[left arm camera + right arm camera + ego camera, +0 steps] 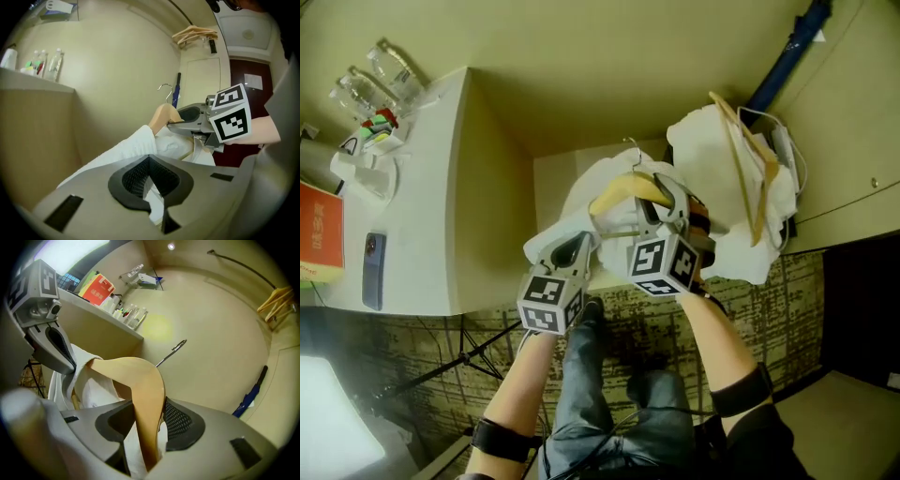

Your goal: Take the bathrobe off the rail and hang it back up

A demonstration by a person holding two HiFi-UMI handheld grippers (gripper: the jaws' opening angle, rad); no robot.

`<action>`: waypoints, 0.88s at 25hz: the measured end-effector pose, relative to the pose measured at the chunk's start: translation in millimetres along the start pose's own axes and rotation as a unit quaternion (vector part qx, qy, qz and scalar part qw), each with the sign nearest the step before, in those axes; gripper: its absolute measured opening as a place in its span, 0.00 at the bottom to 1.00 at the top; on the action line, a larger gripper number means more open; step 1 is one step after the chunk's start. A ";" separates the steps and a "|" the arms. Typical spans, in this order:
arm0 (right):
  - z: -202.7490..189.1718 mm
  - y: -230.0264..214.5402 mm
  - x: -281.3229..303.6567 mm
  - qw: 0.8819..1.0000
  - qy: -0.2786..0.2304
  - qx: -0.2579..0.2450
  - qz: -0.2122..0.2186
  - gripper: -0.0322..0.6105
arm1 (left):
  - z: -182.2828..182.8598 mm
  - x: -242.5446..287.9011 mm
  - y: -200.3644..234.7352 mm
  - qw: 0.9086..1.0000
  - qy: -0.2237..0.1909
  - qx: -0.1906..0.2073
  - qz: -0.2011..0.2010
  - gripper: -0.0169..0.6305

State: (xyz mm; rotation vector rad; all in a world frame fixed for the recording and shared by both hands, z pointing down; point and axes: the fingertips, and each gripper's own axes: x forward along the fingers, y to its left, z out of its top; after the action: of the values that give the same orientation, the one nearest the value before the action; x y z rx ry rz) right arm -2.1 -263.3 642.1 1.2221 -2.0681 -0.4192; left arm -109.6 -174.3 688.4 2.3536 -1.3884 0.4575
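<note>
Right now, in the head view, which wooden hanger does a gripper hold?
The hanger inside the bathrobe, clamped by the right gripper; the other hanger lies loose on the white bundle.

The left forearm (520, 384) and right forearm (719, 336) reach in from six o'clock. The left gripper (581, 246), at eight o'clock of the right gripper (654, 202), is clamped tight on the bathrobe (126, 147). The right gripper clamps the hanger (140, 380).

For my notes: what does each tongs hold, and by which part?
Left tongs: white terry bathrobe, by a pinched cloth fold. Right tongs: curved wooden hanger, by one arm.
</note>
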 end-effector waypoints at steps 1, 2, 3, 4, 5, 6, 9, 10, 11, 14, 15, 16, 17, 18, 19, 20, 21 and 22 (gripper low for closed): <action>-15.7 9.6 9.6 1.000 0.009 0.006 0.004 0.36 | -12.1 9.8 3.5 1.000 0.006 -0.003 -0.003 0.03; -30.6 19.4 19.2 1.000 0.018 0.012 0.008 0.36 | -24.7 19.3 7.6 1.000 0.013 -0.006 -0.004 0.03; -45.0 29.1 28.7 0.999 0.027 0.016 0.013 0.36 | -37.7 28.8 12.1 1.000 0.019 -0.009 -0.004 0.03; -59.3 38.2 37.9 0.999 0.036 0.022 0.017 0.36 | -50.7 38.1 16.2 1.000 0.027 -0.013 -0.004 0.03; -73.7 46.5 46.8 0.998 0.044 0.029 0.022 0.36 | -63.2 47.0 19.7 0.999 0.034 -0.017 -0.004 0.03; -88.3 53.7 55.6 0.997 0.054 0.038 0.026 0.36 | -74.7 55.4 22.4 0.999 0.041 -0.021 -0.005 0.03; -128.0 67.8 85.2 0.993 0.086 0.066 0.036 0.36 | -99.8 78.3 28.6 0.998 0.054 -0.031 -0.010 0.03; -139.0 70.3 96.3 0.992 0.096 0.072 0.038 0.36 | -105.3 85.4 30.6 0.998 0.055 -0.033 -0.011 0.03; -149.3 72.4 107.1 0.990 0.108 0.076 0.040 0.36 | -110.0 92.2 32.3 0.998 0.057 -0.035 -0.012 0.03; -178.5 79.6 133.0 0.985 0.148 0.077 0.046 0.36 | -122.4 109.6 34.7 0.997 0.063 -0.038 -0.019 0.03; -187.1 82.3 139.9 0.983 0.163 0.073 0.048 0.36 | -125.4 114.1 34.7 0.997 0.065 -0.039 -0.023 0.03; -194.8 85.0 146.5 0.980 0.179 0.068 0.051 0.36 | -127.5 118.1 34.8 0.997 0.067 -0.040 -0.026 0.03; -201.5 87.5 152.6 0.977 0.195 0.064 0.055 0.36 | -129.0 121.6 35.3 0.996 0.068 -0.041 -0.028 0.03; -207.6 89.9 158.0 0.974 0.211 0.062 0.061 0.36 | -129.4 124.6 35.5 0.996 0.069 -0.042 -0.031 0.03; -213.6 92.8 162.8 0.969 0.228 0.062 0.067 0.36 | -128.7 127.1 35.4 0.996 0.070 -0.044 -0.035 0.03; -220.0 96.5 166.7 0.964 0.246 0.064 0.076 0.36 | -128.2 129.3 35.8 0.996 0.071 -0.045 -0.038 0.03; -226.1 100.5 169.6 0.959 0.262 0.065 0.084 0.36 | -128.5 130.9 37.2 0.996 0.071 -0.047 -0.039 0.03; -231.5 104.0 171.6 0.955 0.276 0.064 0.090 0.36 | -129.5 132.1 38.9 0.995 0.072 -0.049 -0.039 0.03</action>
State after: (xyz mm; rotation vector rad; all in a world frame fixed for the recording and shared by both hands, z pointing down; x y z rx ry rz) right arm 38.8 -342.9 935.2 1.0589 -1.7123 0.1385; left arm -94.5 -231.9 867.8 2.2405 -1.2210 0.5138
